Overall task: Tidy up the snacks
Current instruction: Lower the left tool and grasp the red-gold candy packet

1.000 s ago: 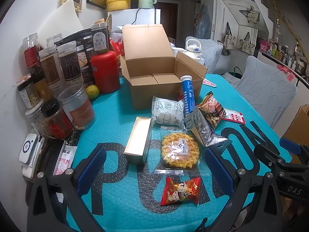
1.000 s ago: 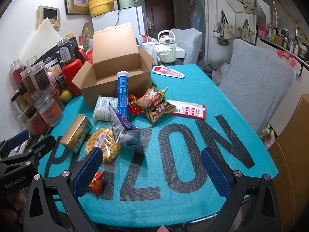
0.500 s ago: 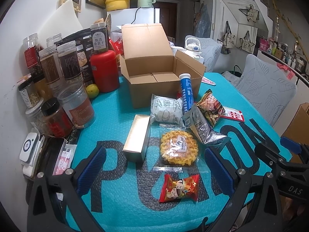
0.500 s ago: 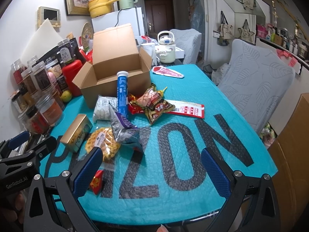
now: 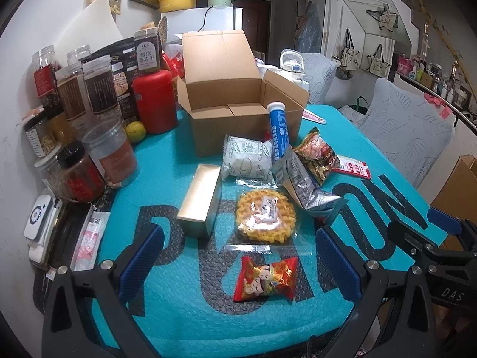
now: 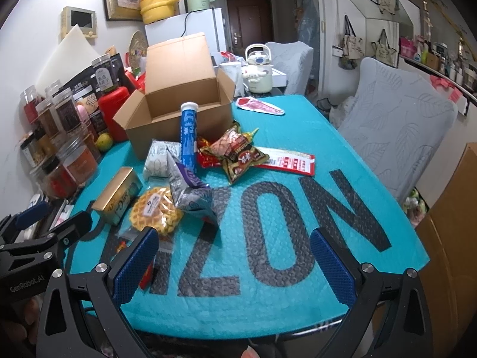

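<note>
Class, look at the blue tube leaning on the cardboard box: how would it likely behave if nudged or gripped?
The blue tube looks rigid, so it probably holds shape when gripped. It only leans on the cardboard box, so a nudge may topple it. Being round, it would likely roll across the mat.

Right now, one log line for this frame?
phase: pre-grasp | left gripper: open, empty | right gripper: open, empty | cardboard box: open, empty | snacks: on table

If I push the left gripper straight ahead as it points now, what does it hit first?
Most likely the small red snack packet, lying centred between the open left gripper's fingers. Just beyond it lies the bagged waffle. Depth is uncertain in the fisheye view.
</note>
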